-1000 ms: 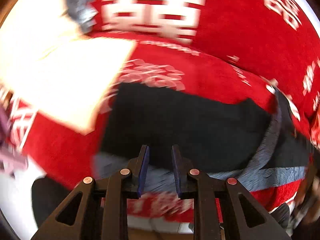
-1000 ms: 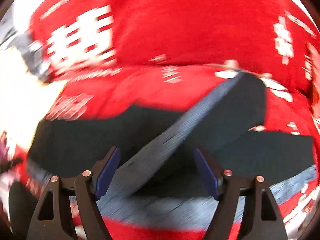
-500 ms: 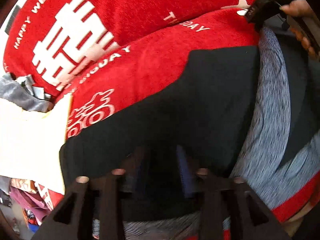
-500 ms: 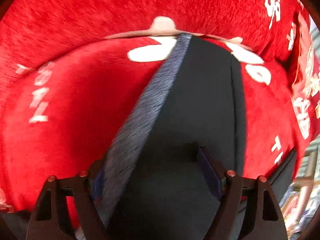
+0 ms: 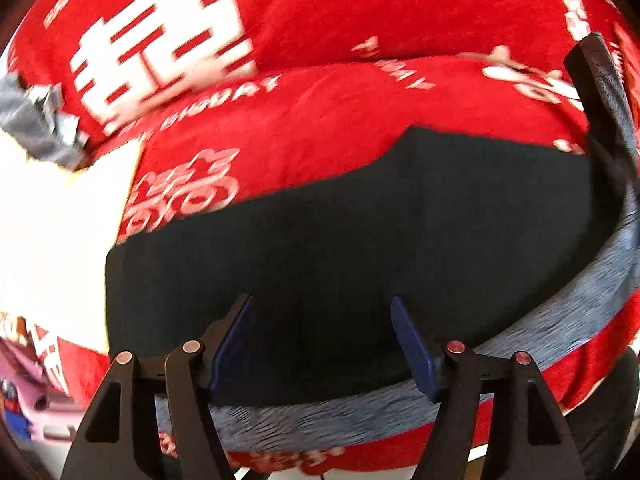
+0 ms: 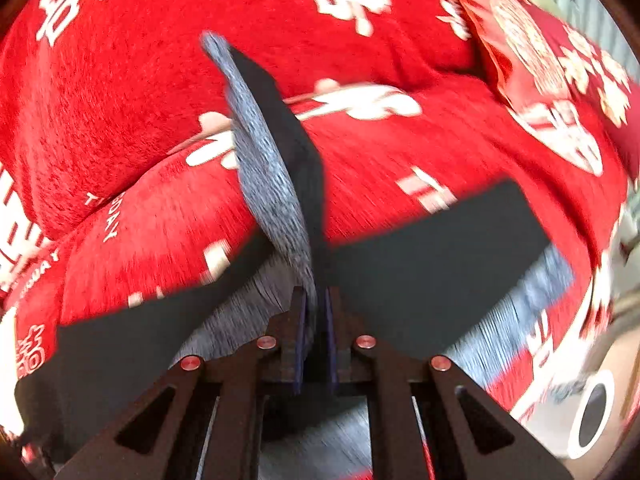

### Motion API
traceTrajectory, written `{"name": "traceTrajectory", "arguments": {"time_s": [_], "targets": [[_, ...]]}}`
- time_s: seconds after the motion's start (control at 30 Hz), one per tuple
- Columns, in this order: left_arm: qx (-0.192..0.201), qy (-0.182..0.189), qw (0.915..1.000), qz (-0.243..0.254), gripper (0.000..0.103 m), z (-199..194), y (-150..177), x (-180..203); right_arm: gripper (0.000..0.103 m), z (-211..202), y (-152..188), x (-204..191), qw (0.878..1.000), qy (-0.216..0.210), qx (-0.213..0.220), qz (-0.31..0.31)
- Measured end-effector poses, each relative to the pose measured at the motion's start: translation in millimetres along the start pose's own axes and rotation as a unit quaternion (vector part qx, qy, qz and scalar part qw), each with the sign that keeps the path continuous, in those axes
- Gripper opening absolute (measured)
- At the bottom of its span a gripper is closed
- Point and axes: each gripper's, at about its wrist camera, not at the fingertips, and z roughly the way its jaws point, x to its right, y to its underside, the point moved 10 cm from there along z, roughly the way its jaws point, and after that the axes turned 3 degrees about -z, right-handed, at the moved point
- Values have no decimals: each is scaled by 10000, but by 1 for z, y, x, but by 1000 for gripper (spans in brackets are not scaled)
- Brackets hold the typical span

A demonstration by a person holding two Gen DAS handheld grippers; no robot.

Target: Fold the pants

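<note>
Now the right gripper (image 6: 316,320) has just snapped its jaws shut on the lifted pants (image 6: 420,256) leg, which stretches sideways past the left gripper (image 5: 322,340), whose jaws have just opened, holding nothing.

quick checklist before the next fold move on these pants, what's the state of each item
1. Right gripper shut on the pants leg: ok, fabric rises from between its fingers.
2. Left gripper gripping: not ok, jaws have just been opening, open over the black pants.
3. Pants on the red blanket: ok.
4. Grey side stripe flat: cannot tell, blurred.
5. Cream cloth apart from pants: ok.
</note>
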Motion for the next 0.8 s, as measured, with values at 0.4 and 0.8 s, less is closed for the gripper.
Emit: {"name": "traceTrajectory", "arguments": {"time_s": [0.4,0.8], "targets": [[-295,215,9977,579,71,41,-10,89,83,24,-76,12,9915,-1172,562,55],[-673,211,9973,179,79,36,27,38,85,120,-148,-83,9962,-148,-548,-659]]}}
